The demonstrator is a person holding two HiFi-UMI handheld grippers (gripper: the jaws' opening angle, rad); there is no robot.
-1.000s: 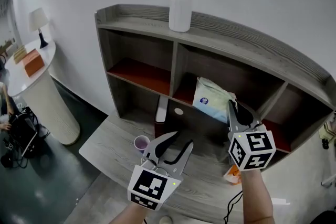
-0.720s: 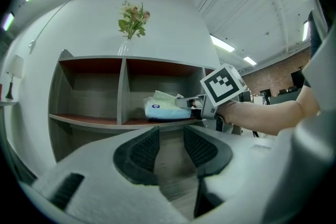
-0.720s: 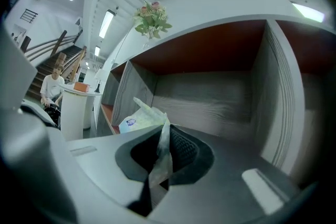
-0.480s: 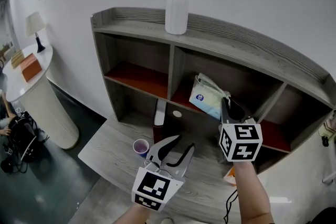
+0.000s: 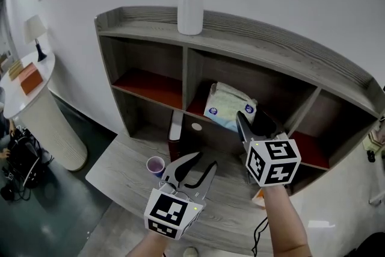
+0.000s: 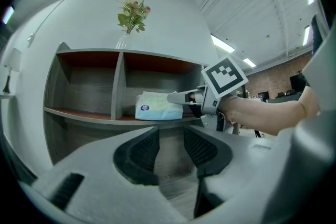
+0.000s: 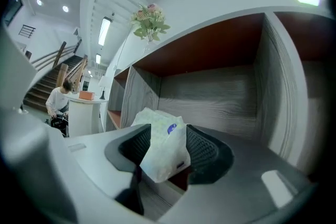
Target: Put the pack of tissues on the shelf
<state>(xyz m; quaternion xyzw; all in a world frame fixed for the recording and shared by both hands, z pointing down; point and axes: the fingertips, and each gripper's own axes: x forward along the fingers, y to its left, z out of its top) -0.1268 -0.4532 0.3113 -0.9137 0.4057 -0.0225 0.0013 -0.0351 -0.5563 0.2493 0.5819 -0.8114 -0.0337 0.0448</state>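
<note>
The pack of tissues (image 5: 227,106), white with a blue label, lies on the red floor of the middle upper compartment of the grey wooden shelf (image 5: 258,51). My right gripper (image 5: 251,121) reaches into that compartment from the front. Its jaws are opening, and the pack (image 7: 163,157) sits between the pads without being squeezed. In the left gripper view the right gripper (image 6: 176,98) is at the right end of the pack (image 6: 153,106). My left gripper (image 5: 202,161) hangs lower over the desk, open with nothing between its fingers.
A white vase (image 5: 190,9) with greenery stands on the shelf top. On the desk (image 5: 114,171) below are a purple cup (image 5: 155,164), an upright white object (image 5: 175,125) and something orange (image 5: 260,198). A round white side table (image 5: 30,81) with a lamp stands at the left.
My right gripper has carried the pack left and deeper into the middle compartment, where it now rests on the floor. The jaws have spread. The left gripper has barely moved.
</note>
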